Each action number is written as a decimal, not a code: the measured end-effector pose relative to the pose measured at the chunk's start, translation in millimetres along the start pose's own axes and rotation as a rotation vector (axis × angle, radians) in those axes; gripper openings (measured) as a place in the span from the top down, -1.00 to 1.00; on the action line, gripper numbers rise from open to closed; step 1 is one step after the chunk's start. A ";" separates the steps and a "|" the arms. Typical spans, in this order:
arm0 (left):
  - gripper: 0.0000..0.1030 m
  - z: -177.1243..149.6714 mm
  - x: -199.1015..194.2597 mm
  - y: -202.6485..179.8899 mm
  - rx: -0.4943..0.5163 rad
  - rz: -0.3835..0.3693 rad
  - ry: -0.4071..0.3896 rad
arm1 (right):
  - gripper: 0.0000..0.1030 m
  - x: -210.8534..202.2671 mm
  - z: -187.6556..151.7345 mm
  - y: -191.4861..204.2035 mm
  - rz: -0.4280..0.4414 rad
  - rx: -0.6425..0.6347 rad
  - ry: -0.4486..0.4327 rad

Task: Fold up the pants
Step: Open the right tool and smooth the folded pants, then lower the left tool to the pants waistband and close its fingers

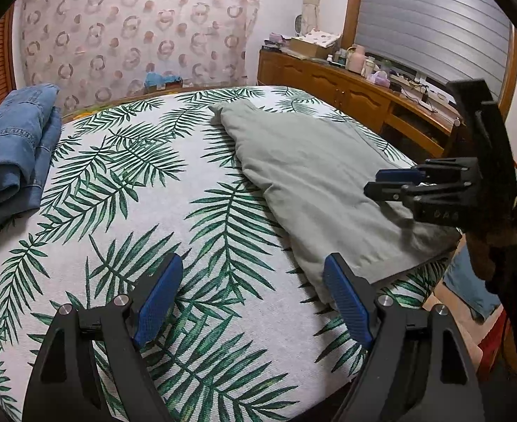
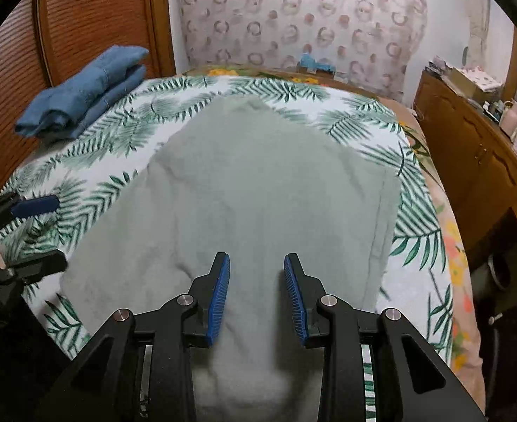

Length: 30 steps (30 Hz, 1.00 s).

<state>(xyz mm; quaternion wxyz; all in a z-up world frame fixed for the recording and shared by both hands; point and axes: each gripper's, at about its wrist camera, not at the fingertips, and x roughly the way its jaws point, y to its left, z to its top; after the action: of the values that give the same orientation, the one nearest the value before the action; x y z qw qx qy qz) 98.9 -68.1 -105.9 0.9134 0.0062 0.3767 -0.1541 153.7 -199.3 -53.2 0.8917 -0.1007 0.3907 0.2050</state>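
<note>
hovering over the bed, both grippers are empty and the grey-green pants lie flat on the palm-leaf cover, stretched lengthwise away from the near edge.

right gripper: jaws spread, blue pads apart with only cloth showing between them, nothing pinched. it sits directly above the near end of the pants, the fabric running straight ahead of its fingers. whether the tips touch the cloth cannot be told. judged reason for the placement: centred on the near end, it is lined up to take that edge for a lengthwise fold.

left gripper: jaws spread wide, nothing between them but printed cover. the pants lie ahead and to its right; the near corner of the garment sits just beside its right finger. in its own view the right gripper appears further right, above the cloth. judged reason: the left gripper is held off to the side, positioned to come in on the left edge of the near end.

pants appear already narrowed, possibly leg on leg; the layering cannot be confirmed. no crosswise fold visible, so the task is judged to be early to middle.

blue denim garment: folded, well apart, far ahead and left of both grippers at the bed's far corner; judged to be a finished item set aside, out of the working area.
</note>
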 end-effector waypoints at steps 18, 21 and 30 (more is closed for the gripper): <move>-0.16 0.3 -2.6 -9.2 0.037 -0.077 0.004 | 0.06 -3.9 -9.1 11.6 -0.016 0.066 -0.048; -0.09 0.9 -3.9 -14.0 0.053 -0.089 0.006 | 0.06 -21.6 -16.5 9.8 -0.012 0.068 -0.074; -0.05 0.0 -1.3 -24.7 0.079 -0.105 0.024 | 0.06 -55.4 -54.8 7.2 -0.039 0.083 -0.079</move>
<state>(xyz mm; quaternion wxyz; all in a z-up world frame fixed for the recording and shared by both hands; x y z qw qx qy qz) 91.0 -91.3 -102.4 0.8984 0.0244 0.3812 -0.2165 80.7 -227.4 -49.4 0.9137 -0.0633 0.3613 0.1750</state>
